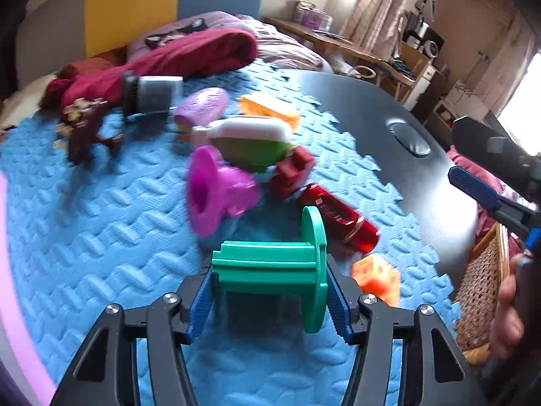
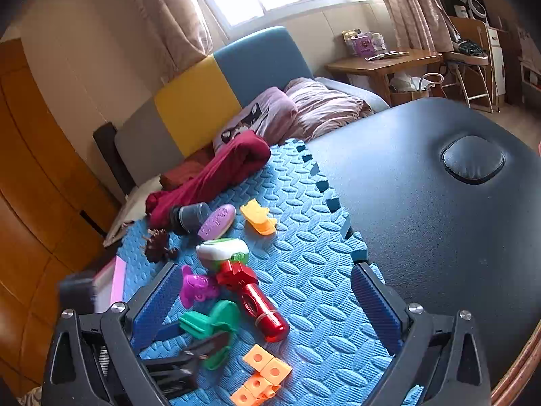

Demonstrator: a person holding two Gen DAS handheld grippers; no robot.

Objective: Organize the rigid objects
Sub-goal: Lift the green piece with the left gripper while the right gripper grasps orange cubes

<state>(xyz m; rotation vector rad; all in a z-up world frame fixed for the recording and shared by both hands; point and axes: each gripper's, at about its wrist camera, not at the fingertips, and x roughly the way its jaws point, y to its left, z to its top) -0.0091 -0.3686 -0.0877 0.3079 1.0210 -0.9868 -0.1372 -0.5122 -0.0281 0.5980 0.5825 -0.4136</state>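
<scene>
My left gripper [image 1: 268, 299] is shut on a green plastic spool [image 1: 270, 267], held just above the blue foam mat [image 1: 84, 237]; the spool also shows in the right wrist view [image 2: 209, 328], with the left gripper's fingers around it. My right gripper [image 2: 267, 308] is open and empty above the mat; one of its fingers [image 1: 473, 187] shows at the right in the left wrist view. On the mat lie a magenta funnel-shaped toy [image 1: 216, 191], a red cylinder toy [image 1: 338, 218], an orange block cluster [image 2: 262, 380] and a green-and-white toy [image 1: 250, 138].
Farther back are a purple oval [image 2: 217, 221], an orange piece [image 2: 258, 218], a grey cylinder [image 2: 191, 216] and a brown spiky toy [image 2: 159, 245]. A dark red cloth [image 2: 216, 172] lies at the mat's far edge. A black padded table [image 2: 439, 220] extends right.
</scene>
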